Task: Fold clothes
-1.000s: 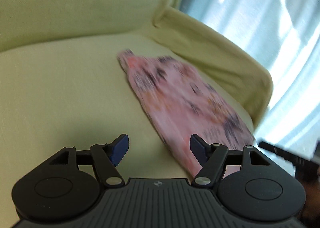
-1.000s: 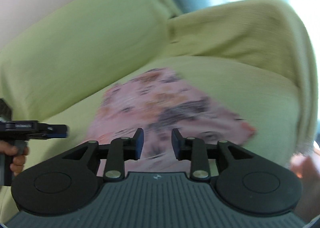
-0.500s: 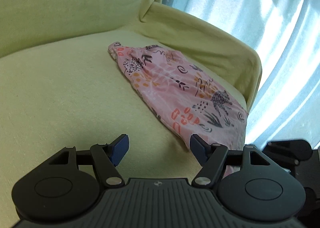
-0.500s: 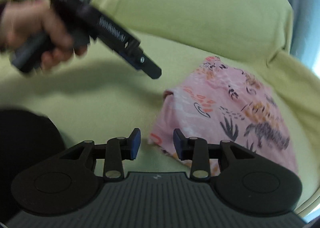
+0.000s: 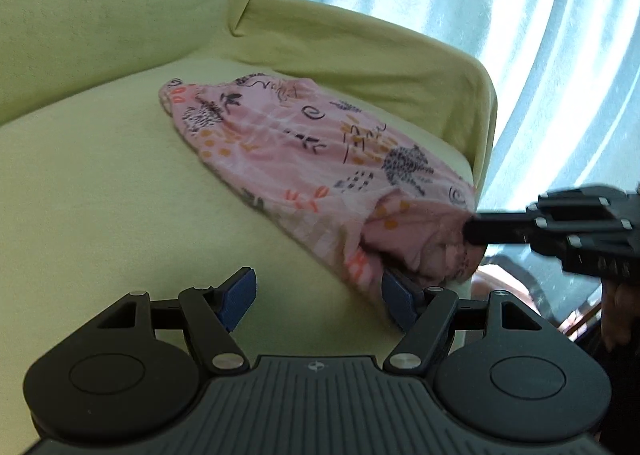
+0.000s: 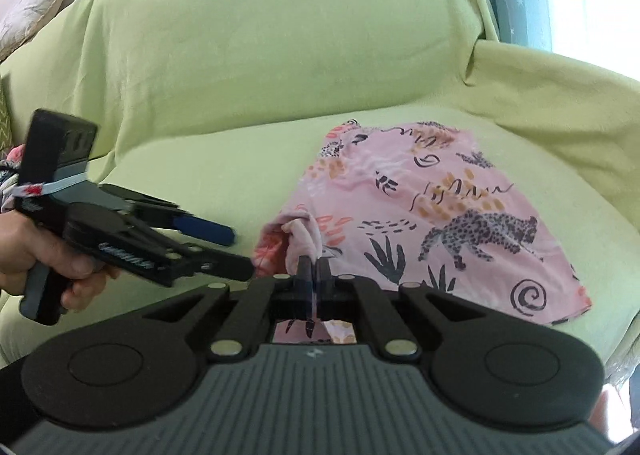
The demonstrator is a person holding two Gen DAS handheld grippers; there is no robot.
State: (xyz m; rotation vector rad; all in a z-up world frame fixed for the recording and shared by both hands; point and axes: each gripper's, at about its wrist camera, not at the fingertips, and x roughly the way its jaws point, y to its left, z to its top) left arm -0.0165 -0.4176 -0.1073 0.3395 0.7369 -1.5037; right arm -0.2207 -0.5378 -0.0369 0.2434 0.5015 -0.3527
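My left hand (image 6: 38, 251) grips the handle of my left tool (image 6: 224, 251) at the left edge of the right wrist view. That tool reaches toward the near left corner of a pink garment (image 6: 432, 211). Its two blue-padded fingers (image 5: 238, 293) are spread wide apart with nothing between them. In its own view, the left pad hangs over bare sofa cover, and the right pad sits just beside the garment's near edge, partly hidden by cloth.

The garment is pink, printed with leopards, dark leaves, orange dots and black swirls. It lies mostly flat on the seat of a sofa (image 6: 248, 55) draped in a light green cover. It rests on the right part of the seat, near the armrest (image 5: 360, 51). Its far edge points toward the backrest.

My right tool (image 6: 314, 269) is clamped tight on the garment's near left corner. A bunched fold of pink cloth rises from between its closed black fingers, and a strip of fabric shows below them. In the left wrist view, this tool enters from the right edge, its tip buried in the gathered corner, which lifts off the seat.

A pale patterned cushion (image 6: 34, 11) peeks over the backrest at the far left. Pale blue curtains (image 5: 500, 15) hang behind the armrest on the right, bright with daylight.
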